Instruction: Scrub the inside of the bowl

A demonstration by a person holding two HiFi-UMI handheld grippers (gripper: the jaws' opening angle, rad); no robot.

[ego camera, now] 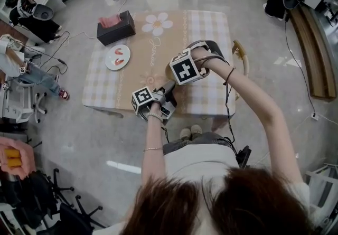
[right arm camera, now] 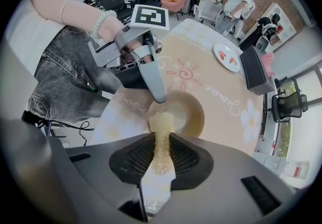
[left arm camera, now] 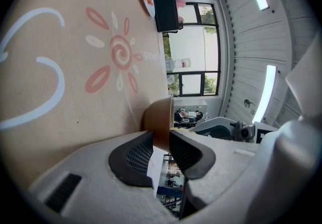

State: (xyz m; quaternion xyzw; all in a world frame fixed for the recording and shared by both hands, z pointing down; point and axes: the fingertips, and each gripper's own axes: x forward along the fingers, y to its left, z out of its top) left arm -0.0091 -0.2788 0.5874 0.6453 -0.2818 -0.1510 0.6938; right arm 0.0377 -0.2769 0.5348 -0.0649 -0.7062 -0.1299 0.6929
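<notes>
Entry: the tan round bowl (right arm camera: 188, 112) is sitting upright on the table (ego camera: 206, 33), near the edge closest to me, on a beige flower-printed cloth. The left claw (left arm camera: 161, 140) is clenching the bowl's near rim, with the wall between its pads, and is acting as the anchor. The right claw (right arm camera: 161, 137) is grasping a pale yellow mesh scrubbing pad (right arm camera: 160, 120). The pad is sticking out past the claw and hanging at the rim, just beside the left claw's tip. I cannot tell whether it is touching the inner wall.

Step in hand, as I am judging it: bringing the pad down into the bowl and starting the scrub.
- I am aiming to press lightly on the bottom first, then circle along the wall away from the left claw, so the two are not colliding.
- The bowl is sitting close to the table edge, so sideways pressure could be sliding or tipping it; the anchor should be holding firm.
- The pad is looking soft and is likely folding under load, so I am planning short strokes.

Farther out, a white plate (ego camera: 117, 57) with red pieces and a black box (ego camera: 116, 28) are lying well apart, not interfering.
</notes>
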